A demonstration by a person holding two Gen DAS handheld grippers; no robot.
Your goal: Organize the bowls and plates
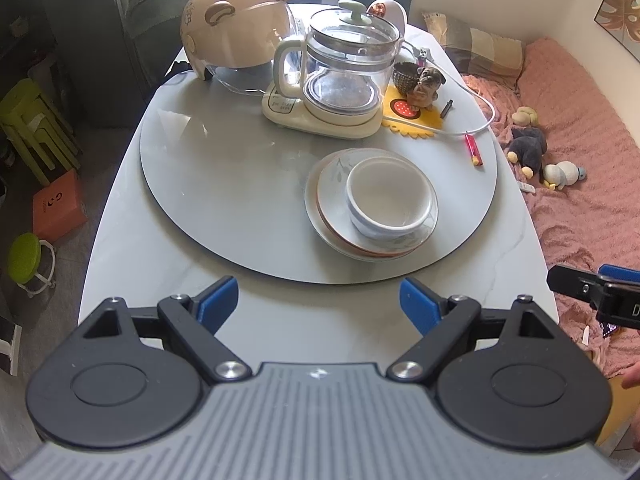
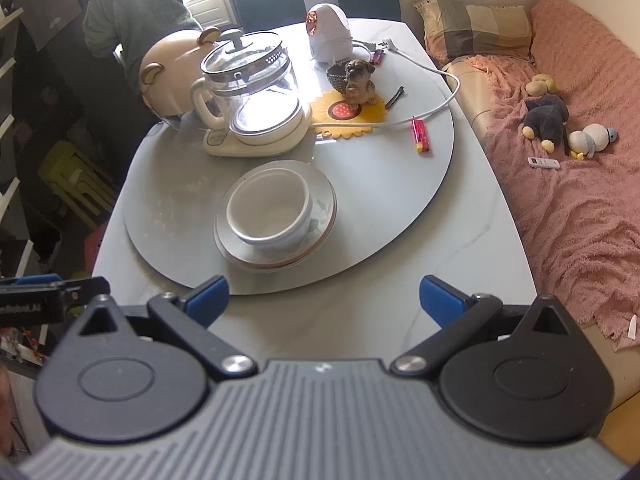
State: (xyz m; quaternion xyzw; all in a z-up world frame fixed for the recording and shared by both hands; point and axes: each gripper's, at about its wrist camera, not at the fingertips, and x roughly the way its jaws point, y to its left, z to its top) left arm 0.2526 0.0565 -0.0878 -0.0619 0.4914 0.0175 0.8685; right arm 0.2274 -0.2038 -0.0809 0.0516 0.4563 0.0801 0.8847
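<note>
Glass kettle [image 1: 344, 68] behind bowl [image 1: 390, 200] w/ plates [image 1: 334, 200]

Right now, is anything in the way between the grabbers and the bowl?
No. Only bare table lies between the open left gripper, the open right gripper and the bowl on the plates.

White bowl [image 1: 390, 199] sits upright on stacked plates [image 1: 332, 184] atop the grey turntable [image 1: 224, 184].

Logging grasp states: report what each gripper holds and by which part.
Nothing is held. The left gripper and right gripper are both open, short of the white ceramic bowl stacked on the white plates.
</note>
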